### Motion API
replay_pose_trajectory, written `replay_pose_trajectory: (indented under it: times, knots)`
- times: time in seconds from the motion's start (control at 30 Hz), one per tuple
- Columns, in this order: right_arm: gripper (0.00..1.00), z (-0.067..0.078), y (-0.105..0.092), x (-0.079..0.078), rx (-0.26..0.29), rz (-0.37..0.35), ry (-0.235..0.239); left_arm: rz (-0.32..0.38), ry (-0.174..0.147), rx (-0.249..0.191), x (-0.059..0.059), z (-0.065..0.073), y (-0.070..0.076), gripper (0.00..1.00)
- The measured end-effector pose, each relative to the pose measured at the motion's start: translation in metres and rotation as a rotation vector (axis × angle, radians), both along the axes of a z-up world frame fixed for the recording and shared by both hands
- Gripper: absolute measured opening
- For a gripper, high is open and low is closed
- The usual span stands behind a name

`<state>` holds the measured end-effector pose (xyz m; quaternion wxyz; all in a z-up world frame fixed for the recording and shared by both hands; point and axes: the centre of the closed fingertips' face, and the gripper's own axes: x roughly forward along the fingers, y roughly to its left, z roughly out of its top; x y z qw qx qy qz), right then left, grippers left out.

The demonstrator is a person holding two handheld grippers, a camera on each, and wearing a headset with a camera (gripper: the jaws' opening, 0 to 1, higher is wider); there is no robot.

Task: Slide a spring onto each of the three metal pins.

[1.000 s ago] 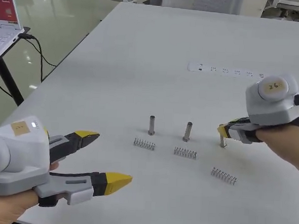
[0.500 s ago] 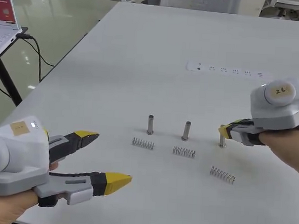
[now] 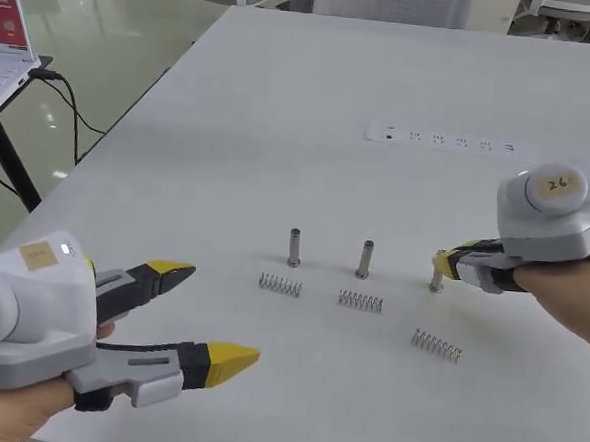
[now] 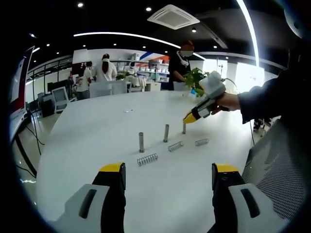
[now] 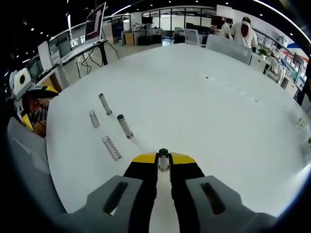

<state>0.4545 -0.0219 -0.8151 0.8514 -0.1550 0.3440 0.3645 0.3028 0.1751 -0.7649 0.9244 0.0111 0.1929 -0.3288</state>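
Three short metal pins stand upright in a row on the white table [image 3: 282, 110]: left pin [image 3: 294, 247], middle pin [image 3: 365, 258], right pin [image 3: 437, 281]. In front of each lies a spring: left spring [image 3: 280, 284], middle spring [image 3: 360, 301], right spring [image 3: 436, 345]. My right gripper [image 3: 442, 262] is shut on the right pin, whose top [image 5: 163, 159] shows between the yellow tips [image 5: 163, 162]. My left gripper [image 3: 204, 313] hovers open at the near left, jaws wide apart [image 4: 169, 170] and holding nothing, well short of the left spring [image 4: 147, 159].
A white power strip [image 3: 445, 141] lies flat farther back on the table. The table's left edge runs diagonally, with a laptop [image 3: 5, 43] and cables on a stand beyond it. Chairs stand at the far end. People stand in the room behind.
The right gripper's body has drifted slightly to the right while its tips stay at the right pin. The left gripper, pins and springs have not moved.
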Motion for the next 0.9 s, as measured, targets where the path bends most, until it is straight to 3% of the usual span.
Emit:
replay_pose_trajectory:
  times: [0.9]
  knots:
    - [0.1,-0.003,0.008,0.003,0.006,0.006,0.008,-0.008,0.004,0.005,-0.002,-0.001,0.0,0.7]
